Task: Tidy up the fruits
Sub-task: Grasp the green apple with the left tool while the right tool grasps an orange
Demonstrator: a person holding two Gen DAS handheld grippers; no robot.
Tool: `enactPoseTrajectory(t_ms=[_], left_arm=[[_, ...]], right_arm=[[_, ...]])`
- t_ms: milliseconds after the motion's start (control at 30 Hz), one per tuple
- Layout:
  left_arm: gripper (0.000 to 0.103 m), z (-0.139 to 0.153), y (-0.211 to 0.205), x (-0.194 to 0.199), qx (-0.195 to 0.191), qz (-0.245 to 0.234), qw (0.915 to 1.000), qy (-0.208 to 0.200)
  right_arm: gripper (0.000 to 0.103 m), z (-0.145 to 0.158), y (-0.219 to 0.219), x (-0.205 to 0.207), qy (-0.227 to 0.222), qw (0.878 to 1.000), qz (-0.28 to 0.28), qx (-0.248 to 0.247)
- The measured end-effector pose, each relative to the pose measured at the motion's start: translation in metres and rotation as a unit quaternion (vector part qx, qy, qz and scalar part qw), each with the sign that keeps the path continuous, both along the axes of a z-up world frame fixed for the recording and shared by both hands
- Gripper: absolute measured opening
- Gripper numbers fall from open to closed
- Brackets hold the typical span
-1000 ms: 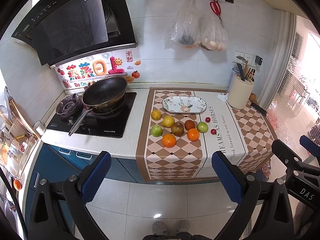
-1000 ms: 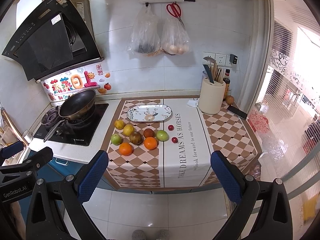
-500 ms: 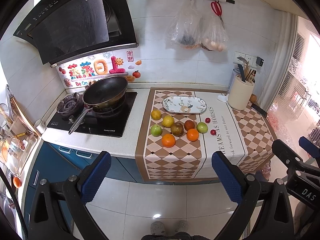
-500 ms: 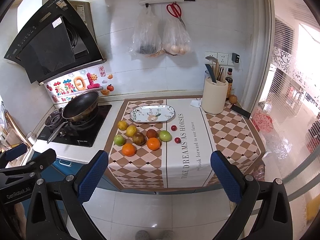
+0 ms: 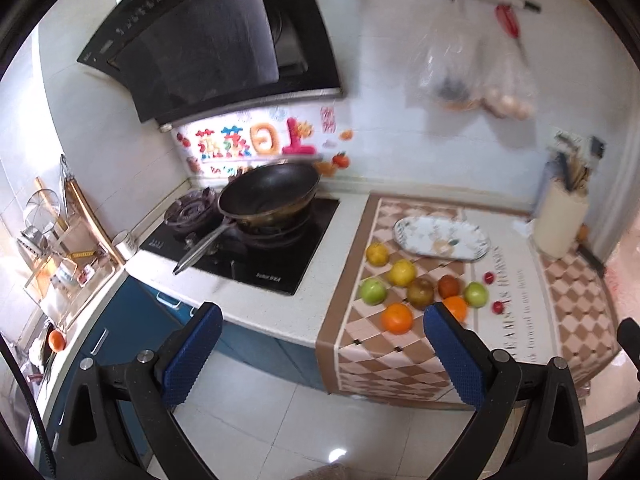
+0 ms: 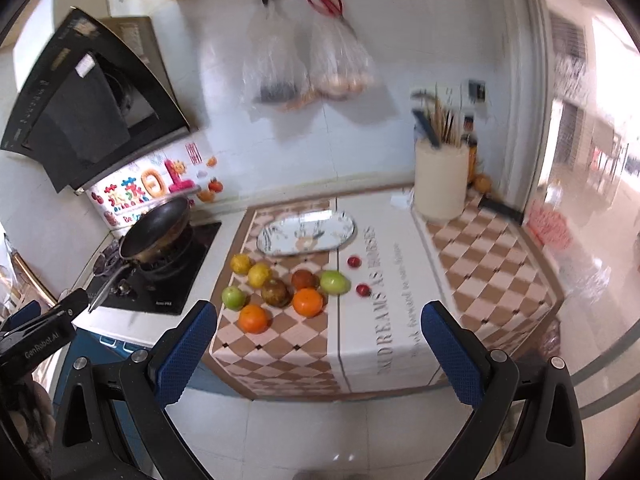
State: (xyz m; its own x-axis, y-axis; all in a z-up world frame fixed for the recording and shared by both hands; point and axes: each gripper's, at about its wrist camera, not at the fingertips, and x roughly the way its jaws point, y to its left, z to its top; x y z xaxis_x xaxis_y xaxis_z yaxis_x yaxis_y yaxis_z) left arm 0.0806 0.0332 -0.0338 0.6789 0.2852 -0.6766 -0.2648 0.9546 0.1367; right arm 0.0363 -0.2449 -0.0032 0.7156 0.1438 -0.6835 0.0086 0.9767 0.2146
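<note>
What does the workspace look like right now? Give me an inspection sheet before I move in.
Surface: counter with checkered cloth; stove to its left.
Job's things: fruits loose on the cloth in front of the plate, including two oranges, two green apples and two small red fruits; plate bare of fruit.
Clutter: wok on the stove; utensil holder at the back right.
Grippers: left gripper and right gripper both open, empty, short of the counter.
Cables: nothing seen.
Surroundings: range hood, two hanging bags, scissors on the wall rail.
</note>
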Motion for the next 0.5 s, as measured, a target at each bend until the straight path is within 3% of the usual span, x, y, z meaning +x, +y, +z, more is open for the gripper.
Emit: enactPoseTrajectory(t_ms=[300,433,500], left_arm=[[0.103,-0.084,0.029,0.117,-0.021,-0.018,0.9927,0.118],[0.102,-0.13,0.043,0.182,-0.041,-0.051,0.9816,0.18],[0.093,-0.155,0.049,0.214,-0.056,-0.066,0.9729,0.215]], right_arm=[[0.101,-0.113,0.012,0.1,0.115,0.992,0.014,0.052],[0.101,-0.167,0.025,0.151,0.168,0.984,-0.003,0.068],[0.101,-0.186,0.032,0.173,0.185,0.98,-0.011,0.065]])
